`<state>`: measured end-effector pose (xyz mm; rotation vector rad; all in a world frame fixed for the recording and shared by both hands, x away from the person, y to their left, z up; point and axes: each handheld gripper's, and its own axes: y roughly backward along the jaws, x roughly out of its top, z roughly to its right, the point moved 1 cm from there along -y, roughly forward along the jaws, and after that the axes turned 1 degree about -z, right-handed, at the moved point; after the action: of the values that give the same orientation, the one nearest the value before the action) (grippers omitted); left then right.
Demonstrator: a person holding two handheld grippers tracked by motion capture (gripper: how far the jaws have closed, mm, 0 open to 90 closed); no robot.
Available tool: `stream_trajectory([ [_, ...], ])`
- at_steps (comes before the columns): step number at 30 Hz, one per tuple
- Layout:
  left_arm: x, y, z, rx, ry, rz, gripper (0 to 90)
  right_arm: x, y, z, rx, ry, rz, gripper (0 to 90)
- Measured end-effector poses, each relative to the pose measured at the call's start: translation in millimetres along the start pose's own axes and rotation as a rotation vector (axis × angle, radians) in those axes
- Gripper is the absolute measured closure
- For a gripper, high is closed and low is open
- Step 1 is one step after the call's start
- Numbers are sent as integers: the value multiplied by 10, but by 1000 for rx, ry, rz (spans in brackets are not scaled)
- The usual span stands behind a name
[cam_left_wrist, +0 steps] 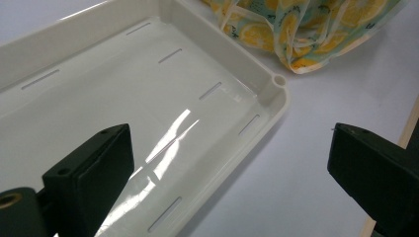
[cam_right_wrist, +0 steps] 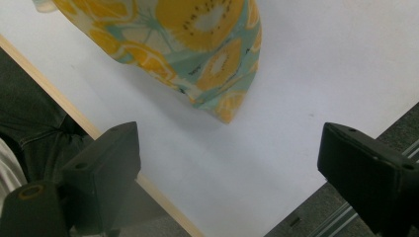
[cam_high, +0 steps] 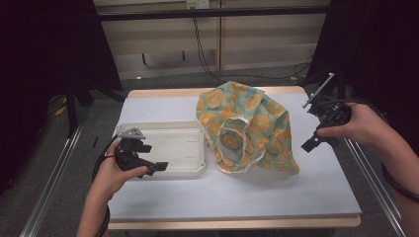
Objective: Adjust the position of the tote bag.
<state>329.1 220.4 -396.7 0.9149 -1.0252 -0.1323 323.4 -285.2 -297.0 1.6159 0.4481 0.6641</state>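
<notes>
A fabric bag with an orange-slice print on teal lies crumpled at the table's middle right; its lower edge shows in the left gripper view and a corner in the right gripper view. A white plastic tray sits empty to its left, seen close in the left gripper view. My left gripper hovers over the tray's front left, open, with nothing between its jaws. My right gripper hangs above the table just right of the bag, open and empty.
The white table top ends in a wooden edge strip at the front. Metal rails run along both sides of the table. Cables hang at the back wall.
</notes>
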Motion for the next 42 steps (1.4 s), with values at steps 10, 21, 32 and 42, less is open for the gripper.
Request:
stream_trajectory([
  [10, 6, -3, 14, -6, -4, -3, 40, 170, 206, -42, 25, -1, -3, 93],
  [21, 12, -7, 20, -16, -7, -4, 40, 305, 362, -22, 29, -9, -9, 94],
  [32, 10, -7, 17, -18, -6, -8, 40, 457, 455, -16, 26, -22, -13, 95],
  [42, 8, -34, 28, -16, -5, -6, 40, 592, 535, -40, 32, -27, -3, 96],
])
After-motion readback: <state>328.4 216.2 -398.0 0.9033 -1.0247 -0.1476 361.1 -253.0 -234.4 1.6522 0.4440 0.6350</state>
